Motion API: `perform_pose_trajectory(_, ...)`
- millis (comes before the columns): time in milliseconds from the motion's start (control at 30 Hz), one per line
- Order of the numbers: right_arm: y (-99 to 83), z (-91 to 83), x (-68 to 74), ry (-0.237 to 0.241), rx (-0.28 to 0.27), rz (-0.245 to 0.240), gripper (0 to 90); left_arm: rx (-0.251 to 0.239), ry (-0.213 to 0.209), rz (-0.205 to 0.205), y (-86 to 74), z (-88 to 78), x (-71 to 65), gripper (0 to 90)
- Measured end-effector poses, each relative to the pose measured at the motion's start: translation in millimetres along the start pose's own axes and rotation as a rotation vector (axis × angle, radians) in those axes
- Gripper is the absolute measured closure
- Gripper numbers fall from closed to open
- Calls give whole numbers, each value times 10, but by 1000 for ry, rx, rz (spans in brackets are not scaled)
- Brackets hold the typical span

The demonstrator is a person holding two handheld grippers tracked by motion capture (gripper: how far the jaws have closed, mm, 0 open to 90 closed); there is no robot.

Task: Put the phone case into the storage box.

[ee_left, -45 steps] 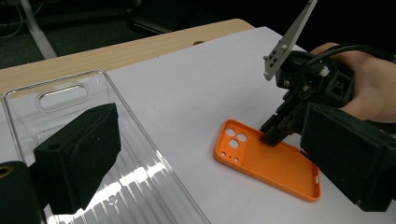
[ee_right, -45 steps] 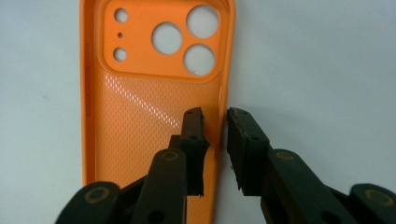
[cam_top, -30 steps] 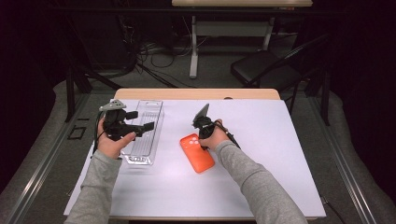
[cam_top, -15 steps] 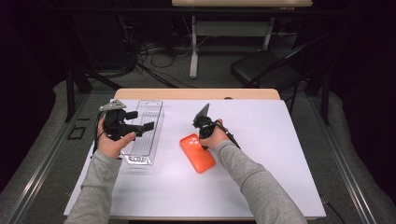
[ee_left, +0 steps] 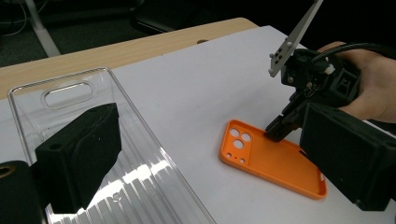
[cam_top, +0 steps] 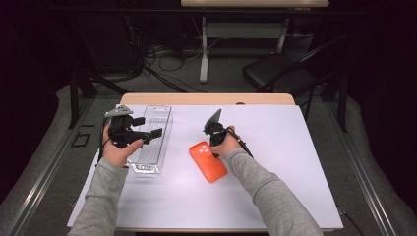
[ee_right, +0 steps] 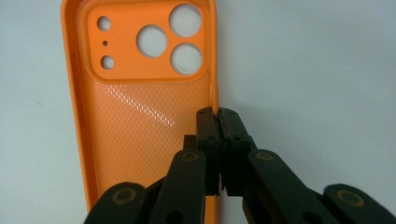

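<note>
Orange phone case (ee_right: 140,116), no readable markings, lies on white table (cam_top: 295,162); right gripper (ee_right: 217,116) pinches its side wall, left gripper (cam_top: 147,133) spread.

A clear plastic tray (cam_top: 151,140) lies lengthwise on the left part of the white counter (cam_top: 295,162), its hang-slot end (ee_left: 67,93) pointing to the far edge. Beyond the counter's wooden far edge (cam_top: 206,99), a black chair (cam_top: 275,73) stands on the grey floor, with cables (cam_top: 162,64) lying beside a white leg (cam_top: 203,46) of another desk.
</note>
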State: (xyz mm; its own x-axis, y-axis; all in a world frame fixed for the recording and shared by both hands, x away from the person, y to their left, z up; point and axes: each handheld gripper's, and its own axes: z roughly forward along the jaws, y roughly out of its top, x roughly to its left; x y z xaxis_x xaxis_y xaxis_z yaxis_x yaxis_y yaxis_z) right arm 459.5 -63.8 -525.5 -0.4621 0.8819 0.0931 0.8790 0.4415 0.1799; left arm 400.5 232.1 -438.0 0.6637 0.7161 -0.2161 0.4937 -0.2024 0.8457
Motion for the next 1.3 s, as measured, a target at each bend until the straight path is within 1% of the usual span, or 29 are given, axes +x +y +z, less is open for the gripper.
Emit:
perform_pose_trajectory(100, -1, -1, 1, 0, 2, 9, 886, 1, 1, 2, -1, 1, 3, 59)
perform_pose_trajectory(200, 1, -7, -1, 0, 11, 7, 886, 0, 2, 1, -1, 4, 2, 59)
perform_pose_trajectory(233, -1, -2, 0, 2, 3, 9, 886, 0, 1, -1, -2, 5, 1, 59)
perform_pose_trajectory(333, -2, -7, 6, 4, 2, 9, 886, 1, 2, 2, -2, 7, 2, 59)
perform_pose_trajectory(367, 0, -11, 0, 3, 1, -3, 886, 1, 2, -2, -3, 7, -1, 59)
perform_pose_trajectory(433, -1, -21, 3, 8, -5, -2, 886, 0, 2, -2, -3, 7, -1, 59)
perform_pose_trajectory(467, 7, -50, 5, 0, 19, -6, 886, 0, 2, -2, -3, 7, -2, 59)
perform_pose_trajectory(500, -2, -34, 5, 13, -21, 1, 886, 0, 2, -2, -3, 7, -2, 59)
perform_pose_trajectory(567, -2, -55, 2, 17, -24, 5, 886, -1, 3, -1, -5, 8, -5, 59)
perform_pose_trajectory(600, -1, -73, -1, 14, -17, 5, 886, -2, 2, 0, -7, 9, -5, 59)
perform_pose_trajectory(633, -7, -74, 2, 19, -35, 17, 886, 0, 3, 5, -8, 9, -1, 59)
perform_pose_trajectory(700, -13, -91, -11, 23, -54, 7, 886, 3, 3, -1, -14, 12, 0, 62)
perform_pose_trajectory(733, -14, -106, -12, 24, -58, 8, 886, 6, 4, 3, -15, 11, 5, 64)
perform_pose_trajectory(767, -15, -131, -10, 27, -51, 12, 886, 3, 5, 0, -17, 11, 4, 64)
perform_pose_trajectory(800, -20, -138, -15, 33, -78, 9, 886, 1, 5, -3, -17, 12, 2, 64)
perform_pose_trajectory(833, -22, -149, -17, 34, -82, 9, 886, 1, 5, -2, -16, 9, 2, 65)
perform_pose_trajectory(867, -28, -165, -12, 39, -97, 19, 886, 3, 7, 2, -15, 6, 4, 65)
perform_pose_trajectory(900, -29, -192, -12, 39, -85, 21, 886, 3, 7, -2, -16, 7, 0, 65)
perform_pose_trajectory(933, -38, -194, -6, 45, -106, 34, 886, 3, 4, -2, -17, 9, 0, 65)
perform_pose_trajectory(967, -39, -201, -15, 42, -115, 17, 886, 3, 5, 0, -17, 11, -1, 65)
perform_pose_trajectory(1000, -41, -223, -17, 40, -110, 12, 886, 3, 6, -2, -18, 13, -4, 65)
perform_pose_trajectory(1033, -41, -223, -17, 40, -110, 12, 886, 3, 6, -2, -18, 13, -4, 65)
perform_pose_trajectory(1067, -53, -255, -5, 45, -127, 24, 886, 6, 6, 4, -18, 17, -5, 65)
perform_pose_trajectory(1133, -56, -291, -13, 37, -125, 10, 886, 5, 5, 2, -20, 23, -10, 65)
perform_pose_trajectory(1167, -64, -286, -9, 43, -157, 18, 886, 4, 7, 0, -20, 26, -15, 65)
perform_pose_trajectory(1233, -69, -321, -18, 36, -157, 10, 886, 8, 3, 3, -20, 31, -20, 65)
perform_pose_trajectory(1267, -76, -328, -14, 36, -178, 19, 886, 11, 3, 3, -21, 33, -24, 65)
perform_pose_trajectory(1300, -76, -344, -23, 34, -174, 10, 886, 10, 4, 5, -22, 40, -28, 66)
